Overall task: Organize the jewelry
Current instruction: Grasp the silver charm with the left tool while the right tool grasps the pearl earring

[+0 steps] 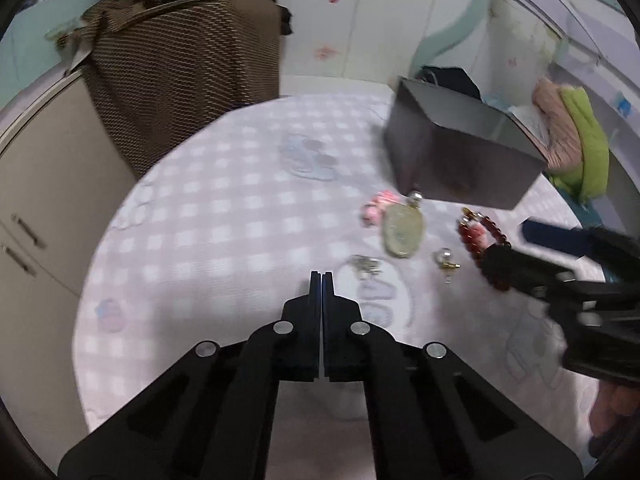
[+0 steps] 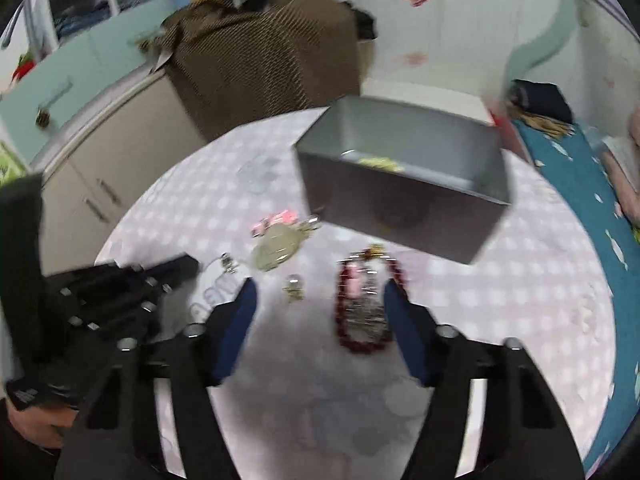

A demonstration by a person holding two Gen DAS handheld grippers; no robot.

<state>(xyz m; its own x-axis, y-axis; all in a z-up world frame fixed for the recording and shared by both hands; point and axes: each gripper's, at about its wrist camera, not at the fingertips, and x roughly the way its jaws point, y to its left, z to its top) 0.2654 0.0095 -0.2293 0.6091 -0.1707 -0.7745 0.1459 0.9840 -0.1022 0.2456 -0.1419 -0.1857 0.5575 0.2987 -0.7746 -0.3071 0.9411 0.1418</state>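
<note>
Keep right tongs (image 2: 318,304) spread astride red bead bracelet (image 2: 366,300), likely untouched; pinch 1 strand cleanly. Left tongs (image 1: 322,280) pressed together, empty.

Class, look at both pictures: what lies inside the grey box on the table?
The grey box holds something pale yellow-green, blurred. Its near wall hides the rest of its floor.

Pink-and-white checked cloth covering the round surface (image 1: 224,216), grey box (image 2: 400,200) showing at upper right, dark red bead bracelet (image 2: 362,304) lying centre, pale green pendant (image 1: 402,232), pink trinket (image 1: 378,204), brown woven-pattern bag (image 1: 180,64) at upper left, teal blanket (image 2: 568,184) running down the right, black hand-held gripper (image 2: 318,300) wearing blue pads.
</note>
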